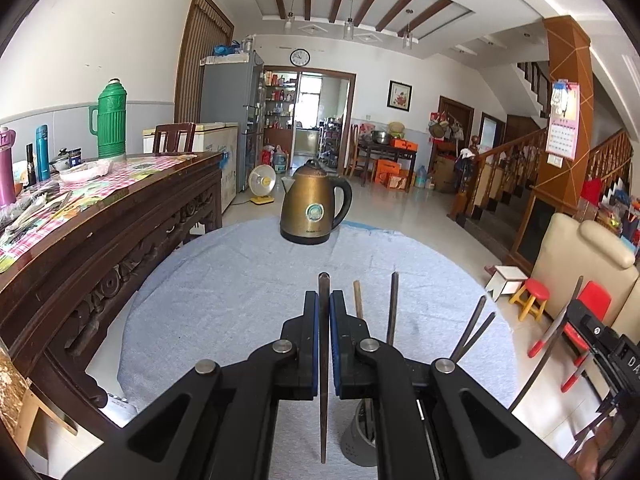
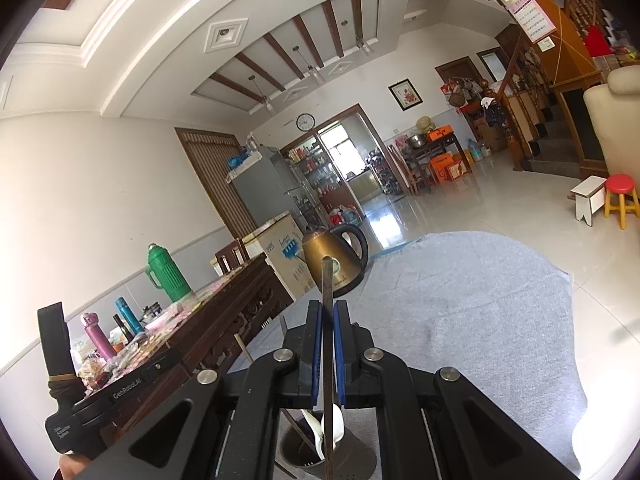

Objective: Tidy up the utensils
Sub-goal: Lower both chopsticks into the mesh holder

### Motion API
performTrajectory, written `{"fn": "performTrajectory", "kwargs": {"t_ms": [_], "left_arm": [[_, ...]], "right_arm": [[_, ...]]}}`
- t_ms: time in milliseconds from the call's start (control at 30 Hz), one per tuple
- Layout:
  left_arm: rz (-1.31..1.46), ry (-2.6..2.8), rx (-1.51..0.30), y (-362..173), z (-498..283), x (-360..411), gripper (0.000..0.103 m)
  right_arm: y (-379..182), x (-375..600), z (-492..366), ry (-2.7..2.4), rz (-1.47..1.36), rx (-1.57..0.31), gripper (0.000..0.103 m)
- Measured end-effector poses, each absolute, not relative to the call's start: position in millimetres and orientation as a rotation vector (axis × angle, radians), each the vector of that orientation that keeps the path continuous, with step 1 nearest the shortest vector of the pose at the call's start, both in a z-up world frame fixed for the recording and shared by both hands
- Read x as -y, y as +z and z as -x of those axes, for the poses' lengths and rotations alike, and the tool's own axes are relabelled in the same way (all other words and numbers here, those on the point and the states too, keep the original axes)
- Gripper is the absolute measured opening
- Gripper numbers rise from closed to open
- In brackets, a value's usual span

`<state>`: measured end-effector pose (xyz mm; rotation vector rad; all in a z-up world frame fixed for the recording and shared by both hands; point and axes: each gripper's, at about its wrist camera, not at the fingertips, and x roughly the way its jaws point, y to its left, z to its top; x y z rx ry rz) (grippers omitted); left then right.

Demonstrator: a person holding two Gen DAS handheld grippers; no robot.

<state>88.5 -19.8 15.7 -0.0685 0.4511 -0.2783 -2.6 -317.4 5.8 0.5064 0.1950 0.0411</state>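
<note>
Both tongs pinched tight: left tongs [image 1: 324,312] grip dark chopstick [image 1: 323,360]; right tongs [image 2: 328,320] grip another chopstick [image 2: 327,280].

A kettle [image 1: 315,210] is set at the far edge of a cloth-covered table [image 1: 224,300]. A utensil holder [image 1: 358,440] is placed at the near edge, below both grippers; a spoon [image 2: 320,432] is seen in it. A sideboard [image 1: 100,240] stands left of the table, and a thermos [image 1: 111,122] is set on it.
</note>
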Motion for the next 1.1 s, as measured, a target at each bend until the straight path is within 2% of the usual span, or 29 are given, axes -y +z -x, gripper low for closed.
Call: {"fn": "performTrajectory", "kwargs": {"t_ms": [800,1100], "left_arm": [[0.124,-0.346,-0.279,86.5,-50.8,15.4,0.005],[0.097,-0.335,-0.276,74.9,-62.2,33.2,0.005]], "right_arm": [[52.4,288.9,10.5,-0.039,-0.458,0.019,0.006],[42.3,266.1,-6.1,-0.113,-0.372,0.037,0.006]]}}
